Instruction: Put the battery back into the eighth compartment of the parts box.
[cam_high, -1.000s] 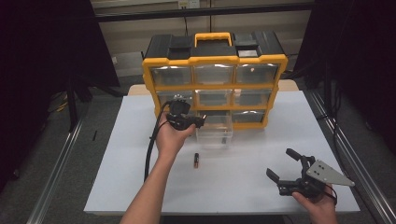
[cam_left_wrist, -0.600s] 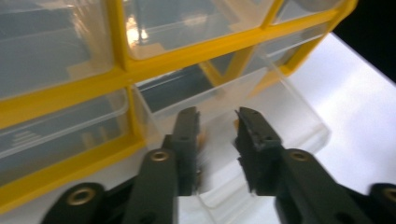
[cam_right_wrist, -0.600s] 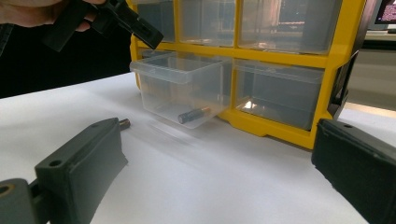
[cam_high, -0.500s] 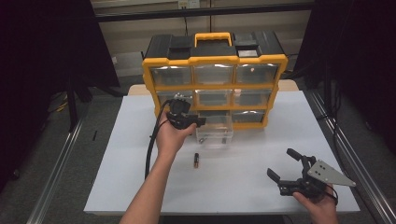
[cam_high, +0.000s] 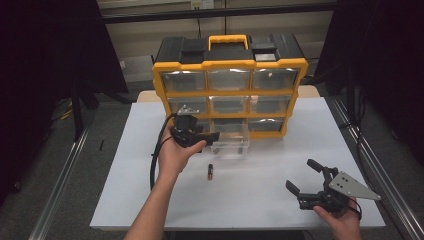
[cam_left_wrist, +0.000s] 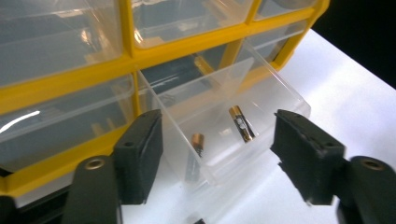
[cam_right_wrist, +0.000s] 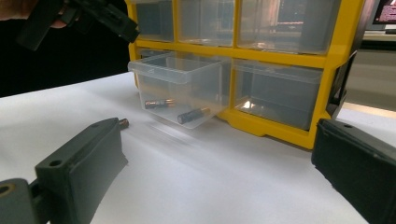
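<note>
The left claw hovers just above the pulled-out clear drawer of the yellow organizer; its jaws have just been opening and now stand spread with nothing pinched between them. Two batteries lie in that drawer, and a third battery lies on the white desk just before it. The right claw rests low near the desk's front right, jaws spread and apparently empty.

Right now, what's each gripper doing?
Left gripper: jaws just opened, nothing gripped, above the pulled-out drawer.
Right gripper: open, empty.
</note>
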